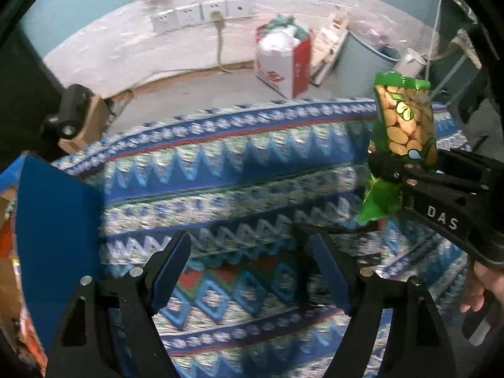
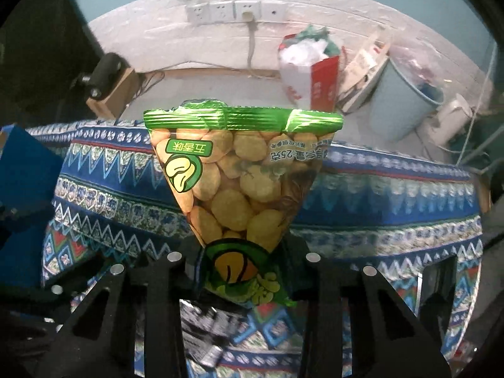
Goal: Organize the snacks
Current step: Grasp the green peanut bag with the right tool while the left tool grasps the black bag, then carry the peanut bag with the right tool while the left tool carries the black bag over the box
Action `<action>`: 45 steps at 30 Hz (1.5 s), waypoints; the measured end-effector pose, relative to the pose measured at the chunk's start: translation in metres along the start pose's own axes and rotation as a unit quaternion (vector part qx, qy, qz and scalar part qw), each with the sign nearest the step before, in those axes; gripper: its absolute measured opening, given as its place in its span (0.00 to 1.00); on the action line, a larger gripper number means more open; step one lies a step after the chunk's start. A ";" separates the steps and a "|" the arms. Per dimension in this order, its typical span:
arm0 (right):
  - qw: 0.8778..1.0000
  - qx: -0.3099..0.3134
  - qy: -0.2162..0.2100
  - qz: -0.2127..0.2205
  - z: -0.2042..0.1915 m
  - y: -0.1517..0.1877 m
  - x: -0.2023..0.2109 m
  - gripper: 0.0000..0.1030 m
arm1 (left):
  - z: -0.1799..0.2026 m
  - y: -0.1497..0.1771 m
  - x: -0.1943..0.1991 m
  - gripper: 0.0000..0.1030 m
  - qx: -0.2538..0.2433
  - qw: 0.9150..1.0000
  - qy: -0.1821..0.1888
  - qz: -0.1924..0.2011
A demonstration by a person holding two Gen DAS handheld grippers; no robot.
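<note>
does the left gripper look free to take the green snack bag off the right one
Probably yes. The left gripper is open and empty, with only patterned cloth between it and the green foil snack bag, which sticks up beyond the right gripper pinching its lower end.

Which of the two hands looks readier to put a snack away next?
The right: its hand-held gripper is already shut on the green snack bag. The left hand-held gripper is open and holds nothing, above the patterned cloth.

A lived-in home room: beyond the jaws, a patterned woven cloth (image 1: pixel 252 157) covers the table, with wall sockets (image 2: pixel 236 11), a stuffed paper bag (image 2: pixel 310 72) and a bucket (image 2: pixel 400 107) behind it.
</note>
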State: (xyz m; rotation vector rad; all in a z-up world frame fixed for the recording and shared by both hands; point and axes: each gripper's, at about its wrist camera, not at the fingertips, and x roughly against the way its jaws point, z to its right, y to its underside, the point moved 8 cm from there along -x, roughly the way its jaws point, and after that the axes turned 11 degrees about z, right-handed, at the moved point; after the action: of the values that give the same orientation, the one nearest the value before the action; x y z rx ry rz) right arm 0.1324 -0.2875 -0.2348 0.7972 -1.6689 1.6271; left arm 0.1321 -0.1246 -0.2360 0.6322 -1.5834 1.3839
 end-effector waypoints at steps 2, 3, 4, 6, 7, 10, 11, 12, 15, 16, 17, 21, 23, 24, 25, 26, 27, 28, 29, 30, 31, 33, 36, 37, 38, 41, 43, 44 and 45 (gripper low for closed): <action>1.000 -0.010 0.001 -0.003 0.009 0.005 0.008 0.34 | 0.012 0.004 -0.001 0.79 0.004 1.000 0.017 -0.010; 1.000 -0.017 0.001 -0.006 0.015 0.010 0.013 0.34 | 0.017 0.005 -0.002 0.79 0.004 1.000 0.022 -0.014; 1.000 -0.023 0.001 -0.009 0.020 0.015 0.015 0.34 | 0.025 0.007 -0.004 0.79 0.003 0.999 0.028 -0.019; 0.999 -0.037 -0.001 -0.017 0.032 0.026 0.022 0.34 | 0.035 0.010 -0.006 0.79 0.000 0.999 0.034 -0.025; 0.999 -0.044 0.000 -0.020 0.037 0.033 0.026 0.34 | 0.041 0.012 -0.008 0.79 -0.001 0.999 0.037 -0.031; 0.998 -0.061 0.000 -0.027 0.051 0.045 0.035 0.34 | 0.056 0.019 -0.013 0.81 0.002 0.998 0.045 -0.046; 0.997 -0.065 0.001 -0.028 0.056 0.049 0.038 0.34 | 0.062 0.021 -0.016 0.85 0.003 0.997 0.048 -0.053; 0.997 -0.070 0.003 -0.029 0.061 0.054 0.041 0.34 | 0.066 0.023 -0.018 0.85 0.004 0.997 0.050 -0.057; 0.997 -0.076 0.008 -0.028 0.073 0.063 0.048 0.34 | 0.080 0.031 -0.027 0.85 0.005 0.996 0.054 -0.076; 0.997 -0.077 0.010 -0.028 0.077 0.065 0.050 0.34 | 0.085 0.035 -0.030 0.85 0.005 0.995 0.054 -0.080; 0.996 -0.079 0.012 -0.028 0.079 0.067 0.051 0.34 | 0.089 0.038 -0.033 0.86 0.003 0.995 0.050 -0.086; 0.995 -0.091 0.011 -0.027 0.090 0.072 0.055 0.34 | 0.098 0.046 -0.042 0.89 -0.014 0.995 0.032 -0.094; 0.995 -0.094 0.010 -0.025 0.094 0.072 0.055 0.34 | 0.103 0.048 -0.046 0.93 -0.019 0.995 0.024 -0.094; 0.995 -0.095 0.008 -0.024 0.094 0.072 0.056 0.34 | 0.105 0.049 -0.048 0.94 -0.022 0.995 0.020 -0.094; 0.995 -0.095 0.007 -0.024 0.095 0.072 0.056 0.34 | 0.106 0.053 -0.049 0.95 -0.025 0.995 0.017 -0.094; 0.995 -0.094 0.006 -0.024 0.094 0.072 0.056 0.34 | 0.109 0.055 -0.051 0.96 -0.030 0.995 0.015 -0.094; 0.995 -0.093 0.005 -0.024 0.094 0.072 0.056 0.34 | 0.111 0.056 -0.053 0.97 -0.034 0.995 0.013 -0.094; 0.995 -0.093 0.004 -0.024 0.093 0.071 0.055 0.34 | 0.114 0.058 -0.056 0.98 -0.040 0.995 0.010 -0.094; 0.995 -0.093 0.003 -0.024 0.093 0.072 0.054 0.34 | 0.118 0.059 -0.059 0.98 -0.047 0.994 0.004 -0.095; 0.995 -0.093 0.002 -0.025 0.093 0.072 0.054 0.34 | 0.122 0.061 -0.062 0.98 -0.053 0.994 0.002 -0.095; 0.995 -0.093 0.000 -0.025 0.093 0.072 0.053 0.34 | 0.125 0.062 -0.066 0.98 -0.058 0.994 0.000 -0.095; 0.996 -0.091 -0.002 -0.026 0.092 0.071 0.053 0.34 | 0.131 0.061 -0.074 0.98 -0.065 0.994 -0.002 -0.091; 0.996 -0.089 -0.003 -0.026 0.090 0.071 0.052 0.34 | 0.131 0.061 -0.075 0.88 -0.061 0.995 0.000 -0.080; 0.996 -0.089 -0.003 -0.027 0.090 0.071 0.051 0.34 | 0.129 0.061 -0.074 0.83 -0.061 0.995 -0.005 -0.077; 0.996 -0.089 -0.003 -0.027 0.090 0.071 0.051 0.34 | 0.125 0.061 -0.072 0.75 -0.061 0.995 -0.006 -0.073; 0.996 -0.087 -0.002 -0.029 0.090 0.071 0.051 0.34 | 0.122 0.058 -0.070 0.63 -0.060 0.996 -0.006 -0.062; 0.996 -0.083 -0.001 -0.029 0.089 0.071 0.051 0.34 | 0.121 0.057 -0.067 0.61 -0.064 0.996 -0.012 -0.056; 0.996 -0.079 0.000 -0.029 0.087 0.070 0.051 0.34 | 0.120 0.057 -0.066 0.60 -0.065 0.996 -0.013 -0.053; 0.997 -0.074 0.002 -0.029 0.085 0.070 0.052 0.34 | 0.120 0.057 -0.065 0.59 -0.067 0.996 -0.013 -0.052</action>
State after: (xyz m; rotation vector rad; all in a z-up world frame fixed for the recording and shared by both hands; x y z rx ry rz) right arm 0.0412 -0.3689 -0.2352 0.7602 -1.7251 1.4466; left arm 0.0784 -0.2372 -0.3152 0.6447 -1.6260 1.1876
